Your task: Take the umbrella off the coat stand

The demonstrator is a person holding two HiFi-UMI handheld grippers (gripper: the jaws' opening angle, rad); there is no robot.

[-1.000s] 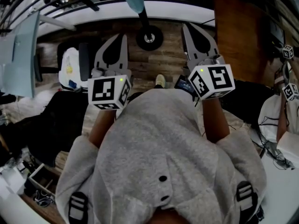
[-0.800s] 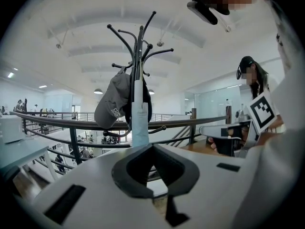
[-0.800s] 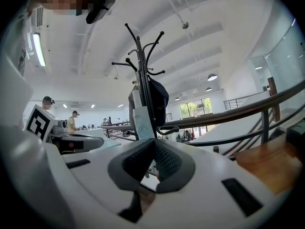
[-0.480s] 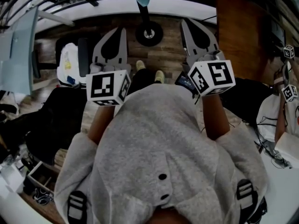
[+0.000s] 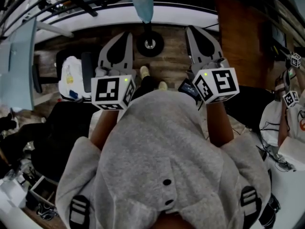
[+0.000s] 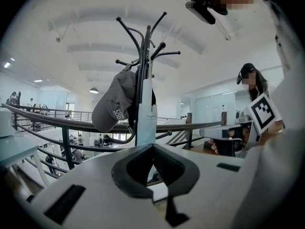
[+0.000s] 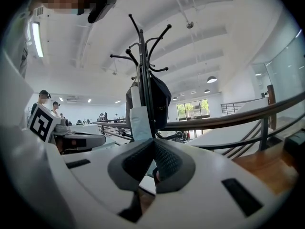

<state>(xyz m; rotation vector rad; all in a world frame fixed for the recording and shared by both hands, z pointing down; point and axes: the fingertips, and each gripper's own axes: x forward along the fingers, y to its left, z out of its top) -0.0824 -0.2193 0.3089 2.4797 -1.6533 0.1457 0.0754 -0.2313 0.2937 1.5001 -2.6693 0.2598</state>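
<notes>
A black coat stand (image 6: 145, 46) rises straight ahead of both grippers, and its round base (image 5: 149, 44) shows on the wooden floor in the head view. A pale blue folded umbrella (image 6: 146, 123) hangs down its pole, also seen as the umbrella (image 7: 139, 120) (image 5: 142, 1). Beside it hang a grey cap (image 6: 113, 104) and a dark bag (image 7: 161, 99). My left gripper (image 5: 127, 34) (image 6: 152, 146) and right gripper (image 5: 189, 28) (image 7: 153, 140) point level at the stand, short of it. Both are shut with nothing between their jaws.
A curved metal railing (image 6: 57, 123) runs behind the stand. A brown wooden panel (image 5: 238, 37) stands to the right, and a chair with white things on it (image 5: 71, 73) to the left. Another person (image 6: 250, 82) holding grippers is at the right.
The person has stepped, one shoe now ahead of the other, and both grippers have shifted a little toward the stand. The jaws have stayed shut.
</notes>
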